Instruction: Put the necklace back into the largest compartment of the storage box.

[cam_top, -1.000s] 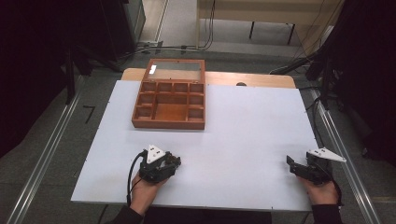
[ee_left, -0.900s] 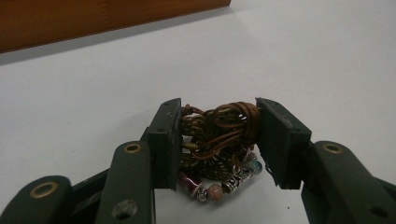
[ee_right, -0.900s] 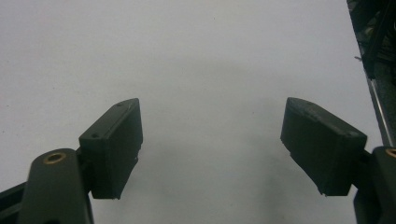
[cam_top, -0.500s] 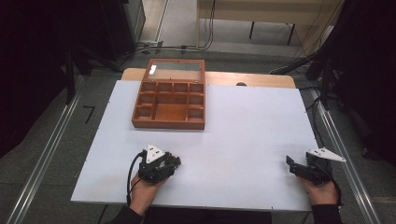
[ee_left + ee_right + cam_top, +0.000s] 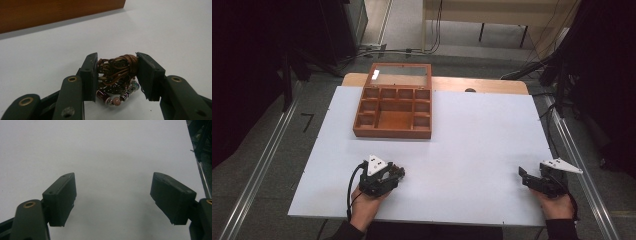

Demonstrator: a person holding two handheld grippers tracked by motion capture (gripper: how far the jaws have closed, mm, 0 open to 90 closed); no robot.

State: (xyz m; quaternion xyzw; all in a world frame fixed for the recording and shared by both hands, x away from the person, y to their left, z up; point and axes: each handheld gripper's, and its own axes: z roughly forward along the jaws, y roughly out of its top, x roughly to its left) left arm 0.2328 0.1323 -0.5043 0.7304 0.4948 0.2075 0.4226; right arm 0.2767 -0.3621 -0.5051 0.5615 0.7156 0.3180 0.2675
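A bundle of brown cord with coloured beads, a bracelet point(image 5: 117, 75), sits pinched between the two black jaws of my left gripper point(image 5: 117, 68). In the high view that gripper point(image 5: 399, 172) rests low at the near left of the white table point(image 5: 472, 135), shut on the bracelet. My right gripper point(image 5: 113, 195) stands open over bare white table, nothing between its jaws; in the high view it point(image 5: 523, 175) lies at the near right corner. A wooden box point(image 5: 394, 107) with several compartments and a raised glass lid stands at the far left of the table.
Black curtains and metal floor rails flank the table on both sides. A tan bench and cables lie beyond the far edge. The box's wooden side point(image 5: 50, 12) shows ahead of the left gripper.
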